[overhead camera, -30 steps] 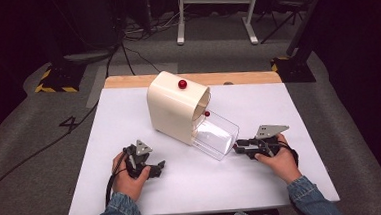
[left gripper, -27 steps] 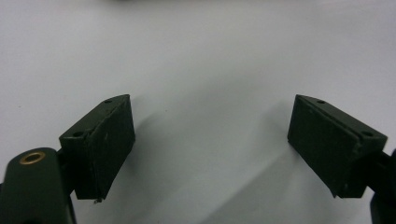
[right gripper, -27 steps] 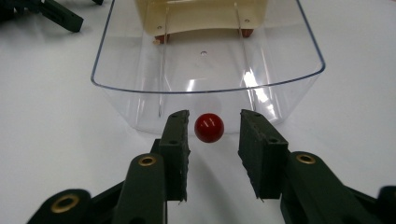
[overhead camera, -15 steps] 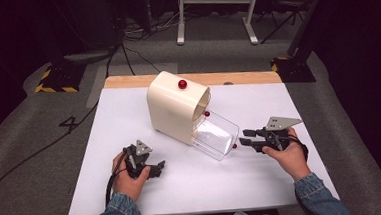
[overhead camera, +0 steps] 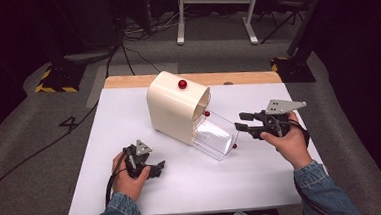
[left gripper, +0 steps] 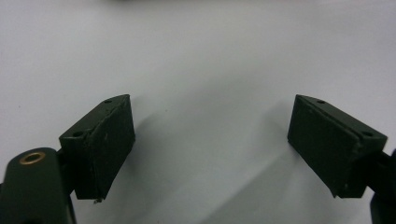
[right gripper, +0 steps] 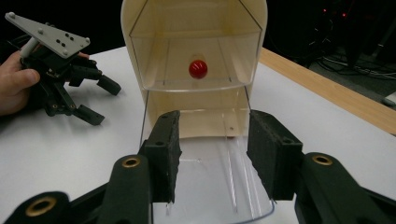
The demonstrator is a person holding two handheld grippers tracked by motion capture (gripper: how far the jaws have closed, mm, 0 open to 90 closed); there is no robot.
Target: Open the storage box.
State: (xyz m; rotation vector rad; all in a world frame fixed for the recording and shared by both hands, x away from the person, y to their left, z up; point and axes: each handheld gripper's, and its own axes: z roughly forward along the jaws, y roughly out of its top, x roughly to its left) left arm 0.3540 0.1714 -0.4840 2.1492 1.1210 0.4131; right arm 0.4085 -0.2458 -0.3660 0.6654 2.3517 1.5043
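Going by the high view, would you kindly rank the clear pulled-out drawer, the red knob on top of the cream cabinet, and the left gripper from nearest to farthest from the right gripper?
1. clear drawer, just ahead of the right gripper.
2. red knob, on the cream cabinet, toward the table's far side.
3. left gripper, across the table near its front edge.

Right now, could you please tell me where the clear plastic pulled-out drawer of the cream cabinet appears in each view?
High view: the clear plastic drawer sits mid-table, sticking out of the cream cabinet toward the right claw.
Left gripper view: white table between open jaws; no drawer.
Right gripper view: drawer at bottom centre, between the jaws.
Shared landmark: the white table.
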